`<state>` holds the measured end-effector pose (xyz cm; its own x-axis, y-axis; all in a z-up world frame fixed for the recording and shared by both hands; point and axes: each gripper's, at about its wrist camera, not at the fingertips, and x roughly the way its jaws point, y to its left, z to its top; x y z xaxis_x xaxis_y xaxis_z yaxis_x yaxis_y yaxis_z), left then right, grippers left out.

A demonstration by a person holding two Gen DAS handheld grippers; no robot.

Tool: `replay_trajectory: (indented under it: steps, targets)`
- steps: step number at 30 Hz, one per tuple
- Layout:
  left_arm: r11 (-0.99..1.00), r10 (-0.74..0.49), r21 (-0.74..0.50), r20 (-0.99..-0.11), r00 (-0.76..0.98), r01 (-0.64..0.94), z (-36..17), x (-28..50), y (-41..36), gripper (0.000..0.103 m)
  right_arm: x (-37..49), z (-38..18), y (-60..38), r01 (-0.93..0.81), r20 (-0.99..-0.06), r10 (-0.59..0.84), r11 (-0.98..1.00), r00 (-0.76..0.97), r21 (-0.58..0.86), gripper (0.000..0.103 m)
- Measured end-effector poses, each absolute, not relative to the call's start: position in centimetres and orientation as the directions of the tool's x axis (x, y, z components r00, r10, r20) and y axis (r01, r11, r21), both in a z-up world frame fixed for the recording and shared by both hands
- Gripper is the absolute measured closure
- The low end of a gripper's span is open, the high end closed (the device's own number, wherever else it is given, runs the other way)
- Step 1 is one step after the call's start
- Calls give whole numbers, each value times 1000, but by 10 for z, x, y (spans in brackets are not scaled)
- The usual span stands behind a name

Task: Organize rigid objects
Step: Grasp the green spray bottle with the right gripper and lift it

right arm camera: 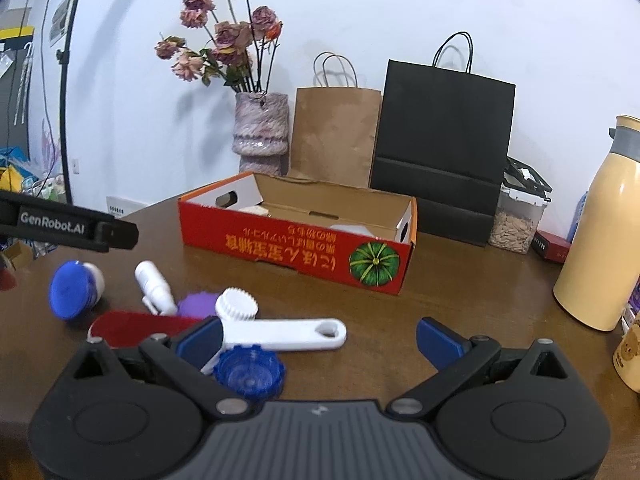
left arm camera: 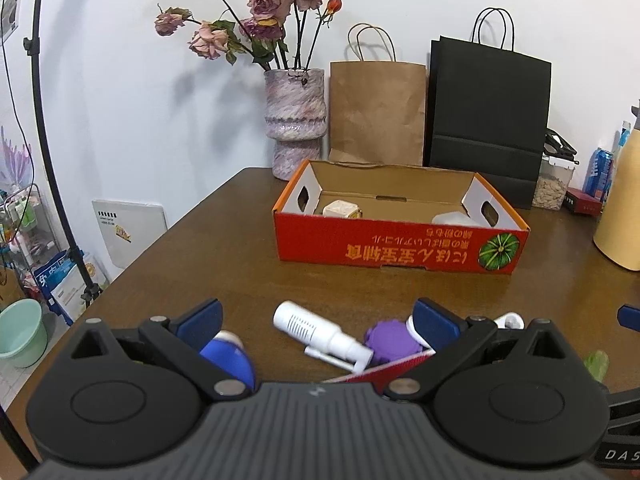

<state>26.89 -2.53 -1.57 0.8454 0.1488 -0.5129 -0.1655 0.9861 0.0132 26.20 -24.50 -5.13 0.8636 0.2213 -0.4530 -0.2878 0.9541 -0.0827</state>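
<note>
While both my tools hang open over the clutter, nothing is gripped yet.

My left tool (left arm camera: 318, 320) frames the white spray bottle (left arm camera: 320, 334), lying on its side on the tabletop (left arm camera: 224, 248) short of the red box (left arm camera: 400, 246); the purple cap (left arm camera: 390, 340) lies just beside it. It looks light, stiff and smooth, so I judge it may slip or roll: I would take it across the ribbed barrel, not the thin nozzle. My right tool (right arm camera: 318, 338) hovers near the white opener (right arm camera: 288, 334) and blue lid (right arm camera: 248, 372). Two pale items already sit in the box.
</note>
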Motion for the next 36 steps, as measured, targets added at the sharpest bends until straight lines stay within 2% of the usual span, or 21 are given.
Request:
replay_trajectory:
  steps: [19,36]
  targets:
    - [979,182,20,-549,816,-205,-39,225,-13,0,238,-85,-277,-370,-546,249,921,800,-122,0]
    - [966,230,31,-556,799,-257,-41,210,4,0,270,-94,-276,-528,-615,332,833,716,-165,0]
